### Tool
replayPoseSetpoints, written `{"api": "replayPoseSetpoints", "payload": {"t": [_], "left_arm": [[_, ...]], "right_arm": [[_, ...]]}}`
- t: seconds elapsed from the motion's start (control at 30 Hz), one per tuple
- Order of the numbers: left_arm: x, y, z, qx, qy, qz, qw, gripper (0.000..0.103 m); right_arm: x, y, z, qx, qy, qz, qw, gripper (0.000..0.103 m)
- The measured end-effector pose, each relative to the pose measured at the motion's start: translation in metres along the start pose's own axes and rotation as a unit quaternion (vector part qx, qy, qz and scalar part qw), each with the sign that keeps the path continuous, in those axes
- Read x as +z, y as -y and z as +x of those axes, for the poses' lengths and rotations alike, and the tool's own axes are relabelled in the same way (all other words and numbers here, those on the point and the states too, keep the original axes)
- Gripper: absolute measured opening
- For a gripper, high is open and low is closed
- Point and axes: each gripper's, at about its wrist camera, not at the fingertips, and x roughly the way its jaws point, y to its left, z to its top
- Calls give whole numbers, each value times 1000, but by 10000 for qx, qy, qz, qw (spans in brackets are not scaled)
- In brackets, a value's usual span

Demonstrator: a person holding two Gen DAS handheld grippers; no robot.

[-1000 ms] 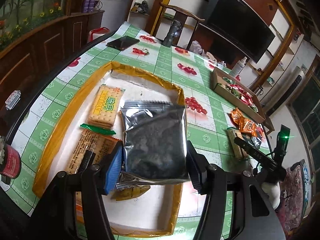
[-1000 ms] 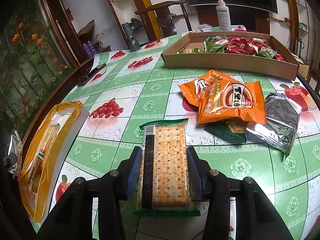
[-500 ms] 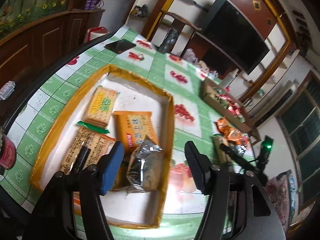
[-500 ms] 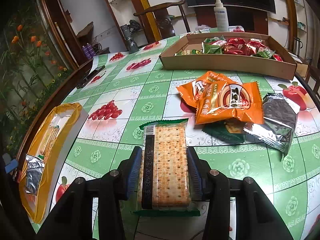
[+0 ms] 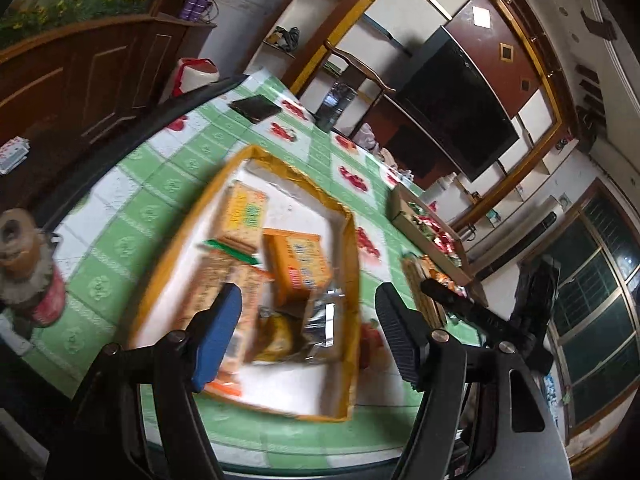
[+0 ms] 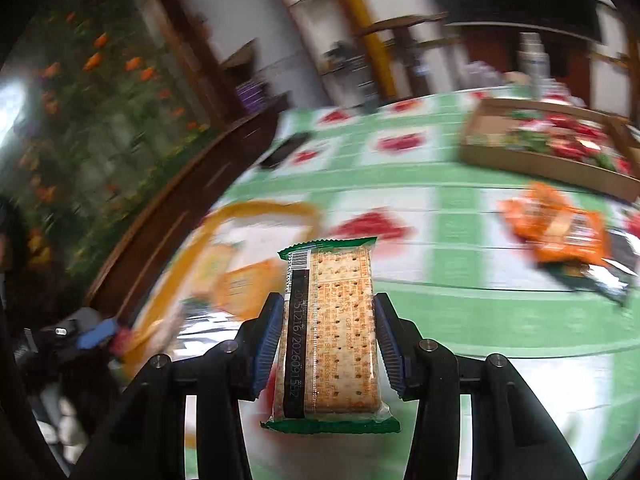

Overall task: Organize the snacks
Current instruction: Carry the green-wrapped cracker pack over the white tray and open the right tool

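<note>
While L claw (image 5: 308,340) opening, empty: R claw (image 6: 326,346) pinching cracker pack (image 6: 330,330), print "2026091552".

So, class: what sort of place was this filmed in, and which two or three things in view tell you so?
Most likely a family living or dining room. A large dark television sits against a wood-panelled wall, a carved wooden chair stands at the table, and the table wears a green fruit-print cloth, with snack packets in a yellow-edged box.

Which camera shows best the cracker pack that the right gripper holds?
The right wrist view: the cracker pack sits sharp and central, clamped in the right gripper. The left wrist view shows only a thin edge of it, beside the yellow box.
</note>
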Motion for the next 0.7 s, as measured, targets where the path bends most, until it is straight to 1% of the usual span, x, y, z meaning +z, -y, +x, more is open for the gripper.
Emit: {"api": "replayPoseSetpoints", "payload": {"t": [0.03, 0.1, 0.23, 0.33, 0.4, 0.47, 0.57, 0.7], "left_arm": [[-1, -3, -2, 37, 10, 25, 10000, 70], [-3, -10, -7, 146, 43, 84, 9998, 70], [-7, -22, -10, 223, 31, 90, 9997, 70], [-7, -31, -8, 206, -9, 10, 9998, 70], [-7, -35, -7, 198, -27, -25, 9998, 70], [-7, -36, -6, 192, -40, -32, 9998, 70], [-7, -35, -5, 160, -60, -9, 9999, 70], [-10, -27, 0, 72, -136, 37, 9999, 72]], "right_arm": [[3, -14, 12, 147, -125, -41, 9998, 47], [7, -36, 29, 297, -262, -99, 9992, 47], [17, -77, 71, 271, -436, -376, 9980, 46], [19, -92, 97, 311, -612, -380, 9969, 46], [18, -98, 108, 352, -691, -350, 9964, 49], [15, -101, 114, 452, -696, -318, 9960, 49], [14, -105, 106, 497, -607, -409, 9961, 50], [13, -96, 79, 441, -336, -507, 9972, 59]]}}
